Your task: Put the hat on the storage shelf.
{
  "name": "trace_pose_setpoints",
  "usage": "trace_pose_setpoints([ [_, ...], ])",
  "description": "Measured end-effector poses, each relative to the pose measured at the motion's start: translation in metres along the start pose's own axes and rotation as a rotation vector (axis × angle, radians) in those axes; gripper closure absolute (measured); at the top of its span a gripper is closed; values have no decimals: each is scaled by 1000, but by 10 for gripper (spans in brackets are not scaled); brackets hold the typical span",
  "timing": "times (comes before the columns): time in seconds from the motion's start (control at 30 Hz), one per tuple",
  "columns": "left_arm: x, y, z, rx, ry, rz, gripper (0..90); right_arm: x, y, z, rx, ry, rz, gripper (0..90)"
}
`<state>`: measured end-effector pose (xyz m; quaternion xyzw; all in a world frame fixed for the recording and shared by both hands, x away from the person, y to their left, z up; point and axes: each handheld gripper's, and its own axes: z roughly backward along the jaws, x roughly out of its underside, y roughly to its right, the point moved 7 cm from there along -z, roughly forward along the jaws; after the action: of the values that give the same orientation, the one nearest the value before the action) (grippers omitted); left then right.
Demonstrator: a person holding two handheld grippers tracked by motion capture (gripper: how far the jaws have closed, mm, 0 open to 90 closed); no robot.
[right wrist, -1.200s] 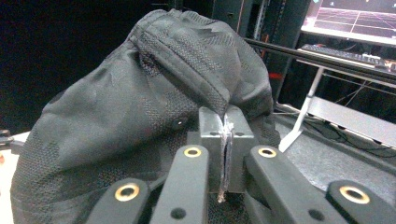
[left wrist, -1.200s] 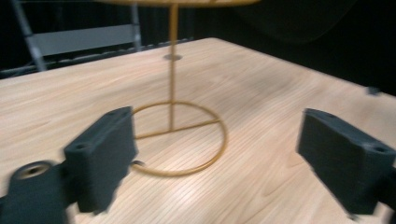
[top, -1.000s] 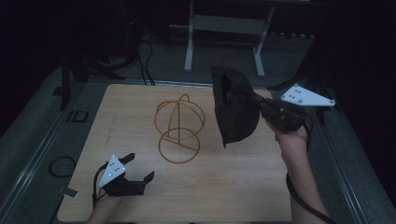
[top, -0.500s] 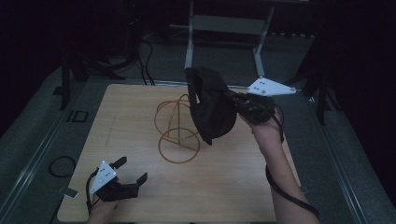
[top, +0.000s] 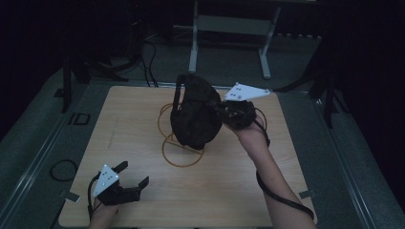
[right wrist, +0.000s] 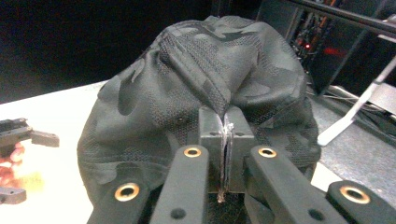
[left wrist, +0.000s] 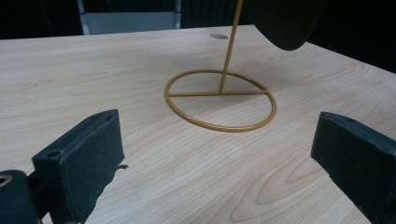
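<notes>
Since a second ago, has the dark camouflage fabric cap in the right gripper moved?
Yes. The dark camouflage fabric cap, clamped in the right gripper, has travelled left from the table's right edge to over the gold wire stand.

A pale wooden table [top: 119,143] stands on grey floor [top: 43,133] in a dark room.

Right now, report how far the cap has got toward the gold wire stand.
Done: the right tongs are shut on the black cap, pinching its fabric, and it is lifted off the table.
In hand: the cap hangs over the gold wire stand, covering the stand's upper part in the high view.
Left: seating it on the stand and letting go. The left tongs rest open near the table's front edge.
</notes>
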<state>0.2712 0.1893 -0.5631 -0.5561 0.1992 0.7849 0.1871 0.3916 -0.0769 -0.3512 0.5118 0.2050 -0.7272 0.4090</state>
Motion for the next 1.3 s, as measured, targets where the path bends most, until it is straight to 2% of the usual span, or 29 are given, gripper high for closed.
trace_pose_setpoints([
  [0.2, 1, 0, 0, 6, 3, 5, 29, 1, -12, -15, -34, -22, 8, 884],
  [0.33, 2, 1, -1, 5, -12, -11, 45, 2, -17, -22, -47, -28, 4, 884],
  [0.47, 2, 4, -1, 12, -12, -24, 50, 5, -18, -31, -46, -42, 3, 883],
  [0.7, 0, 2, 0, 5, 11, -8, 50, 10, -20, -42, -52, -47, -19, 878],
  [0.8, 1, 2, 0, 6, 13, -1, 50, 10, -21, -43, -37, -50, 0, 865],
  [1.07, 1, 4, 0, 16, 11, -2, 50, 7, -26, -48, -33, -46, 12, 758],
  [1.17, 1, 4, 0, 18, 13, 0, 50, 7, -28, -49, -34, -45, 18, 744],
  [1.3, 1, 4, 0, 17, 19, 2, 50, 1, -29, -48, -34, -26, 19, 618],
])
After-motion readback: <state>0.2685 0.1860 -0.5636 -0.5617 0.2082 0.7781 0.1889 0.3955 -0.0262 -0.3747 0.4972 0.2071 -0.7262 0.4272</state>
